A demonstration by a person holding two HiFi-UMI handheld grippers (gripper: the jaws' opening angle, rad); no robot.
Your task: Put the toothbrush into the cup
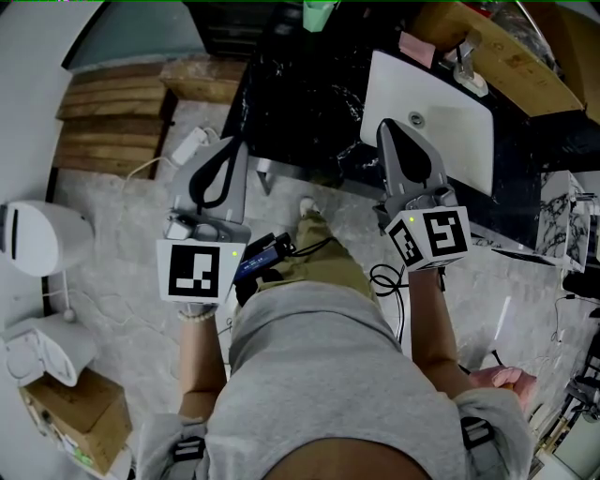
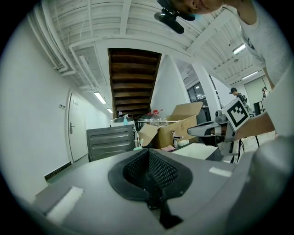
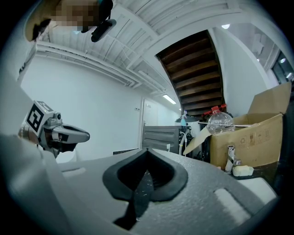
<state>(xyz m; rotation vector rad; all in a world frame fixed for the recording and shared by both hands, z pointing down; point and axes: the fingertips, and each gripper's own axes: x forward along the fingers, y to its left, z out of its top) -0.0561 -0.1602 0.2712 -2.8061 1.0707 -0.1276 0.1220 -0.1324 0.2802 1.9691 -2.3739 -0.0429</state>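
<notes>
**Holding both grippers level and empty in front of the basin**

Nearest to me, the left gripper (image 1: 236, 145) and the right gripper (image 1: 394, 127) point forward side by side, well apart from each other. In each gripper's own view the jaws are pressed together at the tips, with nothing between them. Just beyond the right gripper is a white basin (image 1: 441, 131) with a faucet (image 1: 466, 70) at its far rim, set in a dark surface (image 1: 309, 103).

At the far end of that surface a small green cup (image 1: 319, 13) stands, cut off by the top edge of the head view. In the left gripper view a thin pale stalk (image 2: 136, 140) rises at a green thing beside a grey cabinet (image 2: 111, 142). I judge that may be the toothbrush, already at or in the cup, but it is too small to be sure. Behind are an open cardboard box (image 2: 177, 121), a clear plastic bottle (image 3: 219, 121) and a dark staircase (image 2: 134, 78).

What could go wrong, as I judge it:
- The jaws are closed, so reaching in without first opening them would push the toothbrush away rather than take it.
- The cup looks light. A bump from either gripper could tip it or shove it off the surface.
- I may reach for the wrong thing, since the far clutter is crowded and small.

Hard to make out:
- Whether the stalk is in the cup or beside it.
- What lies on the surface left of the basin, which is dark and glossy.
</notes>
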